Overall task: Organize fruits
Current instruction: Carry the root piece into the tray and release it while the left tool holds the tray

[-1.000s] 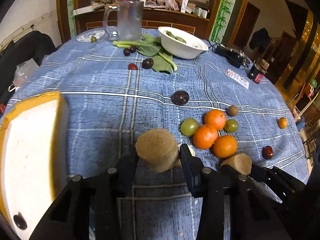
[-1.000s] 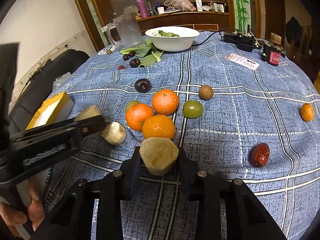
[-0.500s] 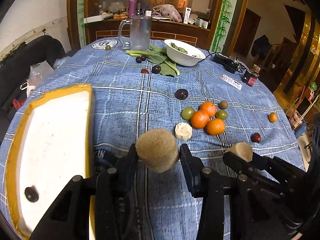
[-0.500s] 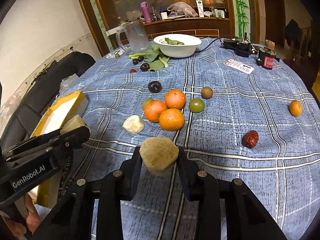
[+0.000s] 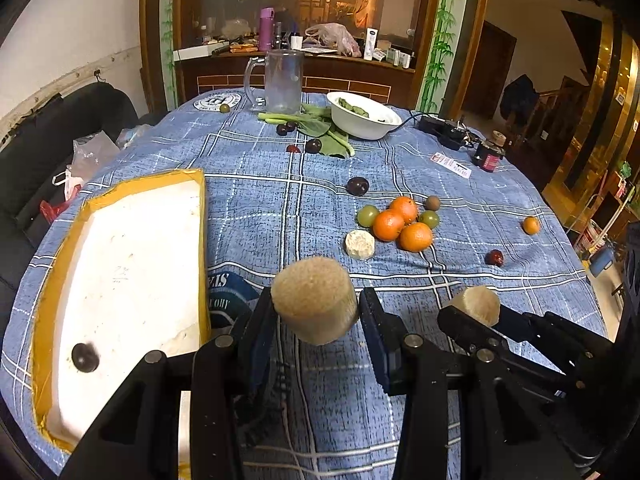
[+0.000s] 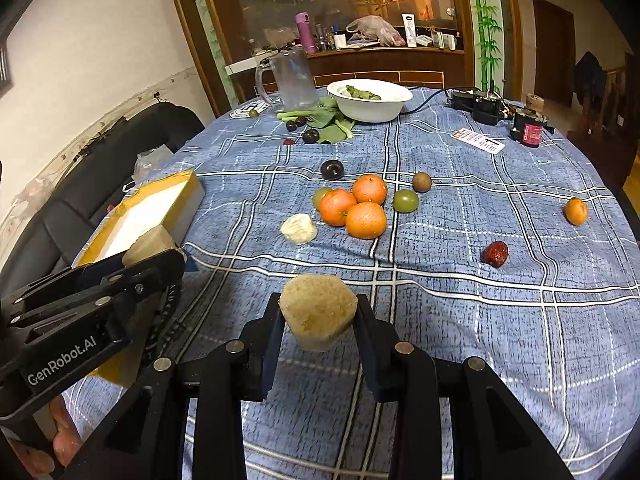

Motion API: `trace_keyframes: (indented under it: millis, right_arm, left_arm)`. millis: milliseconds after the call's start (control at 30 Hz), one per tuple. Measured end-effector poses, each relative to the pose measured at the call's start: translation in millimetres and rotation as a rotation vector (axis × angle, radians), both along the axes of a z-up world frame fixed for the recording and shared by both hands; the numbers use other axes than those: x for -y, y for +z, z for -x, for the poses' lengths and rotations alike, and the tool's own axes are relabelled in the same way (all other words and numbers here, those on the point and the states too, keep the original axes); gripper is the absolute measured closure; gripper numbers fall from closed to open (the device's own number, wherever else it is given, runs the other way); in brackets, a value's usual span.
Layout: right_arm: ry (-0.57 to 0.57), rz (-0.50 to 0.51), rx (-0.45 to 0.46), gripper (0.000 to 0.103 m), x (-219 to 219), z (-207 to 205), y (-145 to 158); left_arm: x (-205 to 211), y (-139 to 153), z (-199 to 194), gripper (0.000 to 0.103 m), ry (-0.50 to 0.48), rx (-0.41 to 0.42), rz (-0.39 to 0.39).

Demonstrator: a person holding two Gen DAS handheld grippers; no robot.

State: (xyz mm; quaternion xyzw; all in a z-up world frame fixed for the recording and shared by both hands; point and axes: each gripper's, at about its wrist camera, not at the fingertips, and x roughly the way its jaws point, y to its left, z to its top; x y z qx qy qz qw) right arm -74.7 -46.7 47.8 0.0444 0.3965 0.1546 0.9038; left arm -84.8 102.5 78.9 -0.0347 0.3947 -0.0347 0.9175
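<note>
My left gripper point(image 5: 316, 312) is shut on a tan cut chunk of fruit point(image 5: 314, 304), held above the tablecloth beside the yellow-rimmed white tray point(image 5: 132, 256). My right gripper point(image 6: 318, 322) is shut on a second tan chunk point(image 6: 318, 320); it also shows in the left wrist view point(image 5: 478, 306). A third pale chunk point(image 6: 299, 229) lies on the cloth next to three oranges point(image 6: 352, 208) and two green fruits point(image 6: 405, 200). One dark plum point(image 5: 85, 357) lies in the tray.
A dark plum point(image 6: 332, 169), a brown kiwi point(image 6: 421, 181), a red date point(image 6: 496, 253) and a small orange point(image 6: 576, 211) lie scattered. A white bowl point(image 6: 370, 100), a glass mug point(image 6: 294, 78), greens and a power strip point(image 6: 480, 106) are at the far side.
Both grippers have lifted and pulled back from the fruit cluster, each still holding its chunk. The left one has come nearer the tray, which now shows more fully.
</note>
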Motion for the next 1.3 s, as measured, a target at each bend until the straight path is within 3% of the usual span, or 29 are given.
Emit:
trace_keyframes:
  millis: [800, 1300]
  right_arm:
    - [0.074, 0.054, 0.111, 0.066, -43.4, 68.7, 40.5]
    - [0.295, 0.094, 0.100, 0.065, -155.3, 45.4, 37.1]
  left_arm:
    - [-37.5, 32.4, 67.2, 0.062, 0.066, 0.125, -0.004]
    - [-182.1, -5.2, 37.7, 0.062, 0.359, 0.017, 0.049]
